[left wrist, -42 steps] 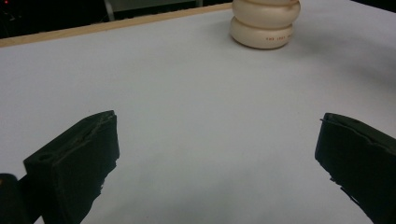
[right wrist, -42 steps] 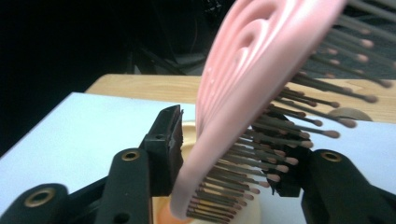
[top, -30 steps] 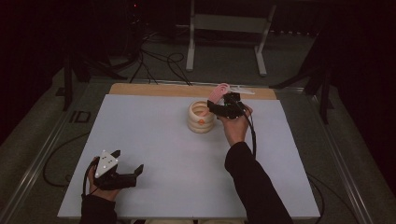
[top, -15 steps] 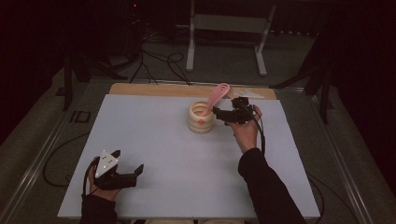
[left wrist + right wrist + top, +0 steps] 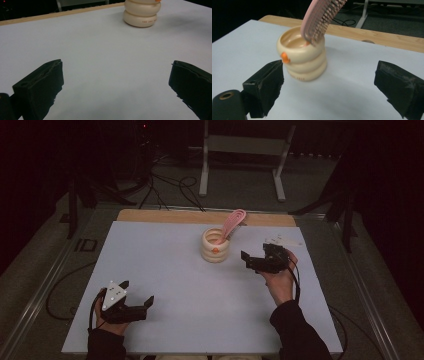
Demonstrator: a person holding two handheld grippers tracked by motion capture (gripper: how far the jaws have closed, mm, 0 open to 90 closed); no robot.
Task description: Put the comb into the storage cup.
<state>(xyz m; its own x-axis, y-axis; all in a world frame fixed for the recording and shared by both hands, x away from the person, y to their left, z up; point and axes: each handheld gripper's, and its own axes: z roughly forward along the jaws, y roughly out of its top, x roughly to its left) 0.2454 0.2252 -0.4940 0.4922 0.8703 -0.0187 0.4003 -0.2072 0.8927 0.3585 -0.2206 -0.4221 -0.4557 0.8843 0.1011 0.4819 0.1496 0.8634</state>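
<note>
Counter [image 5: 165,270]: wide, matt, pale blue-white sheet with a strip of bare wood along its far edge. Toward the far middle stands the cup [image 5: 215,245], a cream holder shaped like three stacked rings, glossy, with a small orange knob at its rim and fine print on the lowest ring; upright, mouth open. In it sits the pink brush [image 5: 233,222], plastic, handle end down inside the cup, bristled head out above the rim and leaning away toward the wooden strip and to the right; its long axis is tilted, not vertical, and it rests against the rim. Right gripper [image 5: 255,262]: to the right of the cup and apart from it, the nearer of the two by far. Its jaws have just been opening and now stand spread wide with nothing between them; in the right gripper view the cup sits ahead and left of centre, close to the left jaw, with the brush head [image 5: 324,17] overhanging. Judgement: any re-grasp would have to come in leftward from here and meet the brush across its flat, narrow neck. Left gripper [image 5: 132,305]: near corner, well apart from the cup, jaws released and empty, bare counter between them.
</note>
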